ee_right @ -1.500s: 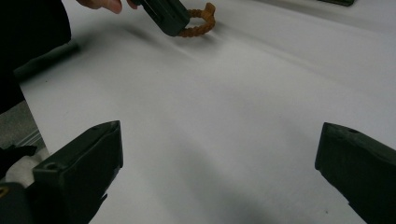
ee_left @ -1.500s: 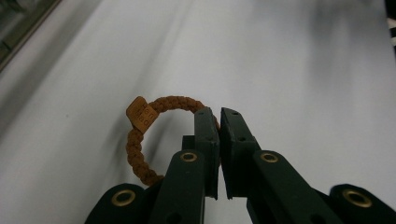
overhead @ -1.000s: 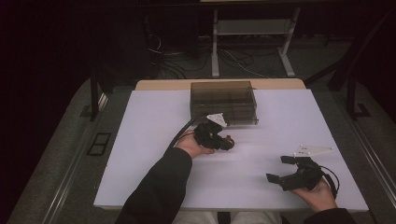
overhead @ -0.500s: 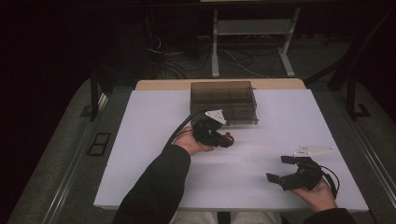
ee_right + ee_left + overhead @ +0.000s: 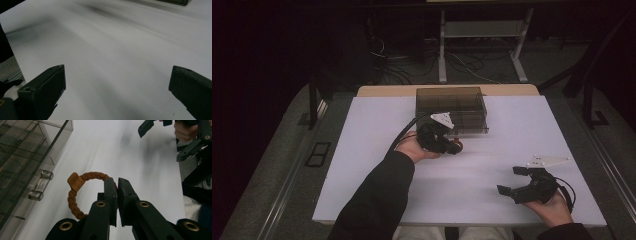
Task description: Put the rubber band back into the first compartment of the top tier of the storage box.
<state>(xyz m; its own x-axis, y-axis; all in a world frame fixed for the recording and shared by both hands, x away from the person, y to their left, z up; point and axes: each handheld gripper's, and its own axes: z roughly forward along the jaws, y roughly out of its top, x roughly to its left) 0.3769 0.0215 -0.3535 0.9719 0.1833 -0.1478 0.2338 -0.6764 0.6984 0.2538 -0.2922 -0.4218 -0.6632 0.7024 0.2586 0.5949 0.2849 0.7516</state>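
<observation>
A brown braided bracelet with a small leather tag hangs in my left gripper, whose jaws are shut on its cord. In the high view the left gripper holds the bracelet above the white table, just in front of the smoked clear drawer box. The box's clear handle is close on the left in the left gripper view. My right gripper rests low at the table's front right, jaws wide open with nothing between them; the same right gripper looks out over bare table.
The white table has dark floor on both sides and a metal stand behind it. The person's dark sleeve crosses the front left part of the table.
My left gripper has risen a little with the bracelet and drifted slightly toward the box. The right gripper has stayed where it was.
</observation>
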